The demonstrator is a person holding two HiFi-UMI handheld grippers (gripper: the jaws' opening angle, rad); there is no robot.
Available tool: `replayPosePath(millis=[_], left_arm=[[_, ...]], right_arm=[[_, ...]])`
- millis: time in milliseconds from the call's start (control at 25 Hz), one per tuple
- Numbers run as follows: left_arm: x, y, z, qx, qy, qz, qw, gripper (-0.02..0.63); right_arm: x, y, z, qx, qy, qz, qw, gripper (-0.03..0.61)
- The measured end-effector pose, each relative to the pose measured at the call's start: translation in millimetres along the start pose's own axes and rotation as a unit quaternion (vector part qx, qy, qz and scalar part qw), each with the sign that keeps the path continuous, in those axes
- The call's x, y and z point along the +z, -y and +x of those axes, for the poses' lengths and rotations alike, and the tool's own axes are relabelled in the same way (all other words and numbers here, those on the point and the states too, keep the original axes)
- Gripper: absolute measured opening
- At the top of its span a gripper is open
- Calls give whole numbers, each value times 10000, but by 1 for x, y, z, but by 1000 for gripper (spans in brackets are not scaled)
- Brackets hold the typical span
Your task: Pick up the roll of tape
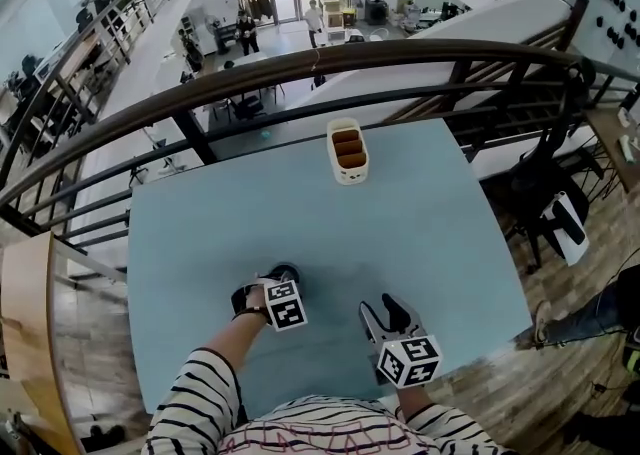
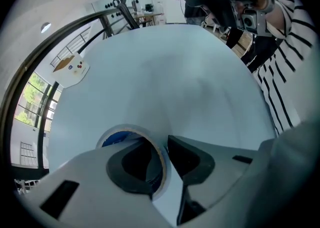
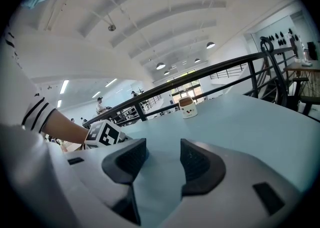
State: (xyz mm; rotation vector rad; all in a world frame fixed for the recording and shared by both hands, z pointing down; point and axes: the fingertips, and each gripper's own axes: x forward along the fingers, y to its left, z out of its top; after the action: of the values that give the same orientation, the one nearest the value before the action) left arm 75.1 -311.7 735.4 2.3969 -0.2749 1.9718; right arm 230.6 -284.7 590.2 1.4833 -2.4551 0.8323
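Left gripper [image 2: 165, 144] points steeply down at near-left of pale blue worktop [image 1: 420, 233]. Jaws narrow, pinching wall of roll of tape [image 2: 131, 130]: one jaw inside core, other against outer face. Roll lies flat on worktop. Beige holder [image 1: 347, 151] stands at far edge, centre, well apart. Right gripper [image 3: 162, 159] low over near worktop, jaws moderately apart, only bare surface between them.
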Motion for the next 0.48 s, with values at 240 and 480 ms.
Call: replayPosePath(millis=[240,480], left_arm=[[-1,0,0,182,62,1,9998,120],[0,4,-3,310,166,5,9994,101]], right_arm=[[-2,-8,-7,-57,58,-5,10000,210],[-11,-11,-21,-163,5,19,9999,210]])
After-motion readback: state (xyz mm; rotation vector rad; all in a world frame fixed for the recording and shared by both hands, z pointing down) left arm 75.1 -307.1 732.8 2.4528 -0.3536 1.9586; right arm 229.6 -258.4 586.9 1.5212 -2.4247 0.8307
